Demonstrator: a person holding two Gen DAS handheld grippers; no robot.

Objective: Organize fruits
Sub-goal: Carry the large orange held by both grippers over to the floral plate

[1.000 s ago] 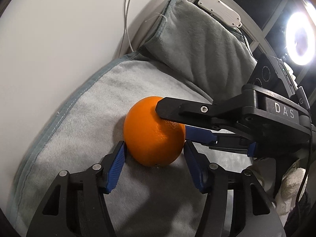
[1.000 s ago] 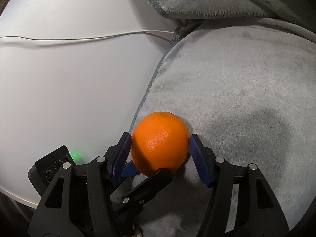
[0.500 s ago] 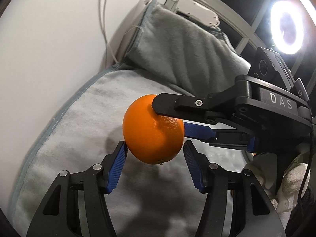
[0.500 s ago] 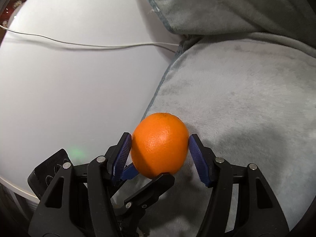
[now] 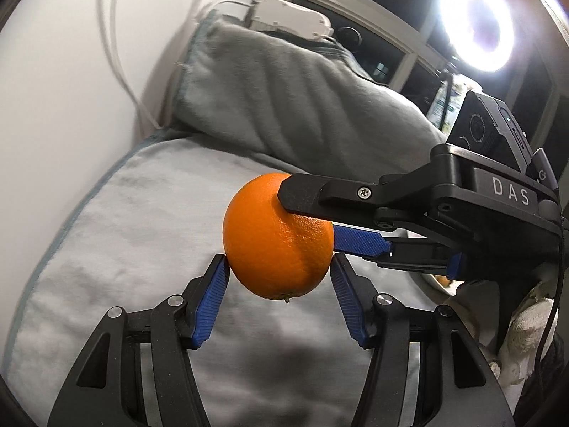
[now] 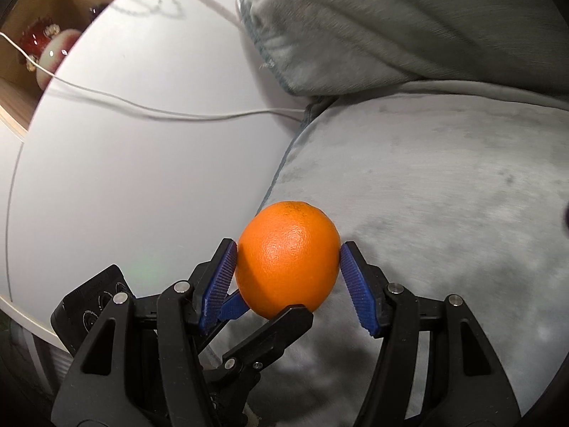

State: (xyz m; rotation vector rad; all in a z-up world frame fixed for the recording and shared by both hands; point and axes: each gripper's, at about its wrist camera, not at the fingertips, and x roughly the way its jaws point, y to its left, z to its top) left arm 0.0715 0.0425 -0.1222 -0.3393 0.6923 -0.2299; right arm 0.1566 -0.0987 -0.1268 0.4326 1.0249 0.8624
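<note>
Both grippers have the orange (image 5: pixel 277 236) at once: the left gripper (image 5: pixel 279 270) pinches its sides with blue pads and the right gripper (image 6: pixel 287 261) clamps it crosswise. It hangs clear above the grey towel (image 5: pixel 124 235), white table (image 6: pixel 142 163) off to the side.

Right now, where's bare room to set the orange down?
Free: the flat grey plush cushion under and right of the round orange, and the bare white tabletop left of its piped edge, below the thin white cable. Crowded: around the orange, left gripper and right gripper both clamp it; the upright grey cushion blocks the back.
</note>
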